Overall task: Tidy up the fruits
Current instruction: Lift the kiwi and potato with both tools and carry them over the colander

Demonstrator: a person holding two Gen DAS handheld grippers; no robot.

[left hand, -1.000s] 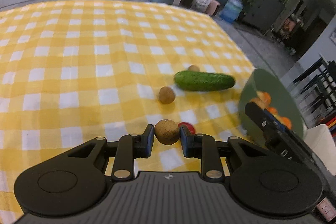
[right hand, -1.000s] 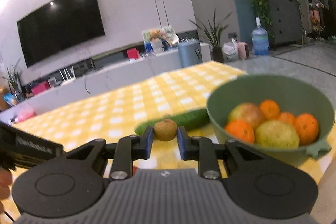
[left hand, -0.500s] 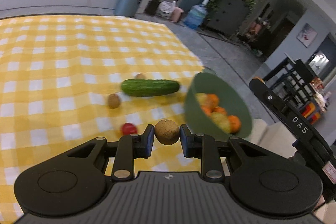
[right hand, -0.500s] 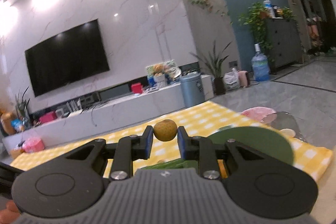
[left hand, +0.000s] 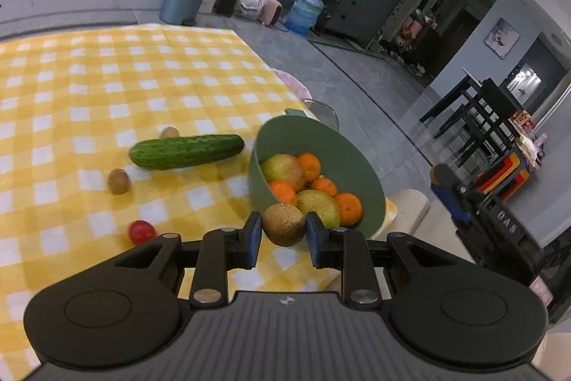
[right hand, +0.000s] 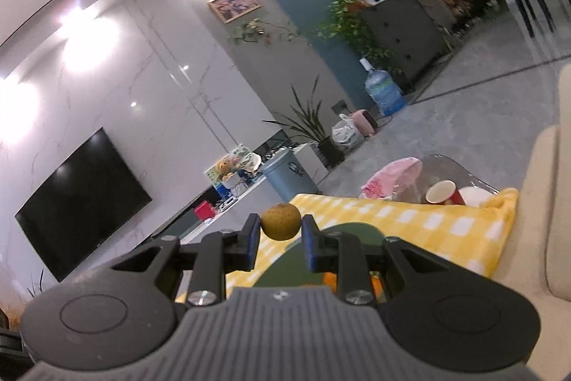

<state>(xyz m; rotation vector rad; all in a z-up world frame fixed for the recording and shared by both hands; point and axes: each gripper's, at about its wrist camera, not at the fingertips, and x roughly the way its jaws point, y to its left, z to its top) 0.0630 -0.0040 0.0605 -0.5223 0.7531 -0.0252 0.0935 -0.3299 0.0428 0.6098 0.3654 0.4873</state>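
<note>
My left gripper [left hand: 283,232] is shut on a brown round fruit [left hand: 284,224] and holds it above the table, just before the green bowl [left hand: 360,163]. The bowl holds oranges [left hand: 348,207] and yellowish fruits [left hand: 317,206]. A cucumber [left hand: 185,150], two small brown fruits [left hand: 118,181] [left hand: 170,132] and a red fruit [left hand: 141,231] lie on the yellow checked cloth [left hand: 107,88]. My right gripper [right hand: 280,231] is shut on another brown round fruit [right hand: 281,221], raised over the bowl's rim [right hand: 346,231], with the camera tilted up toward the room.
The table's right edge runs just beyond the bowl; a cream chair [left hand: 410,206] stands there. The right gripper's body [left hand: 499,231] shows at the right. A glass side table [right hand: 446,174] with a red cup [right hand: 440,192] and pink cloth [right hand: 392,177] stands past the far edge.
My left gripper has swung right with its fruit, bringing the bowl closer to centre. My right gripper has tilted further up and rolled, still holding its fruit above the bowl.
</note>
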